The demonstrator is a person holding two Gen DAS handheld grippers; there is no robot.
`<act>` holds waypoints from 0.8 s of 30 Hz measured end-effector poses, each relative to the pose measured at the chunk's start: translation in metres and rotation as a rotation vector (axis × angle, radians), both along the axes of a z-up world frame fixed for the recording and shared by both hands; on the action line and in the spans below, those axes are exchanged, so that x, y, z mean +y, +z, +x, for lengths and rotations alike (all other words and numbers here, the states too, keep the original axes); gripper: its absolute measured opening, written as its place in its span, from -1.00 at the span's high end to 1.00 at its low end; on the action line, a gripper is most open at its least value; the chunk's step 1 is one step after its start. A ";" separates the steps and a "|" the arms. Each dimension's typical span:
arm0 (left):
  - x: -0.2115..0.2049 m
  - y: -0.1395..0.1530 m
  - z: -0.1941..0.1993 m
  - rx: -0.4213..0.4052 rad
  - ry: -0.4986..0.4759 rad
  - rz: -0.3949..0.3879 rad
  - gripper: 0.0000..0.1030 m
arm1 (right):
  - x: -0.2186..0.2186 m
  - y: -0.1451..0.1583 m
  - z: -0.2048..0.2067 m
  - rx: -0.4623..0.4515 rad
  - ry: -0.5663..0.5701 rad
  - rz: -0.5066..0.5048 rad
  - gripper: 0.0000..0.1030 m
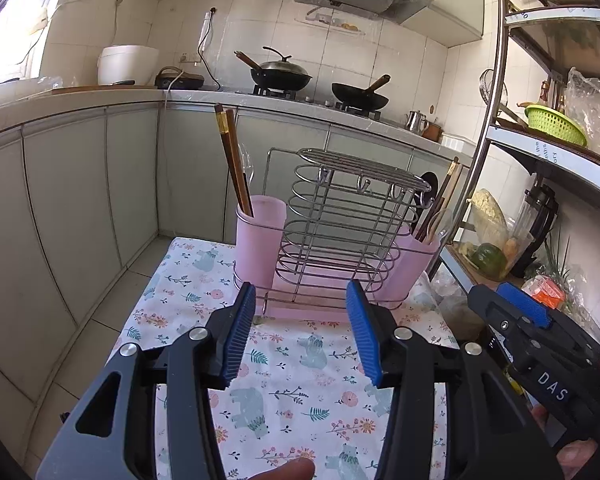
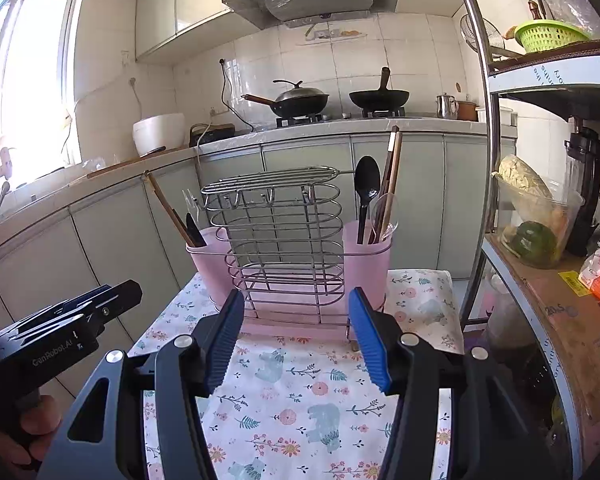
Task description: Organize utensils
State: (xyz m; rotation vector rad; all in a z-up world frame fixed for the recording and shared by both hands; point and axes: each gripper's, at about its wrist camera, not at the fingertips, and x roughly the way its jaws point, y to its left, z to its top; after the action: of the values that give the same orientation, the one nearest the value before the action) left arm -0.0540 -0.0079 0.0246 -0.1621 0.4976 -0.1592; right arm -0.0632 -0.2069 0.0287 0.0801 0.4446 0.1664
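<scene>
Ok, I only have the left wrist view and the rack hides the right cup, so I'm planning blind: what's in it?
Observer: A black spoon, chopsticks and a clear spoon.
Operator: Does the left cup hold anything besides chopsticks?
Observer: Yes, a black utensil leaning beside them.
Operator: Is the right claw open?
Observer: Open, holding nothing.
</scene>
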 end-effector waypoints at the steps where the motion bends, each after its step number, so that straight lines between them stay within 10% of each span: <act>1: 0.001 0.000 -0.002 0.000 0.001 0.000 0.08 | 0.002 0.001 -0.002 -0.002 -0.002 -0.011 -0.05; 24: 0.000 -0.023 0.014 0.096 0.001 0.024 0.08 | 0.023 -0.016 0.011 0.024 -0.002 -0.092 -0.05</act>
State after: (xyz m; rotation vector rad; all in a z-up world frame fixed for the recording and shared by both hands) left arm -0.0399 -0.0077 0.0012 -0.1466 0.5945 -0.1451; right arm -0.0519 -0.1838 0.0127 -0.0083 0.4758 0.1432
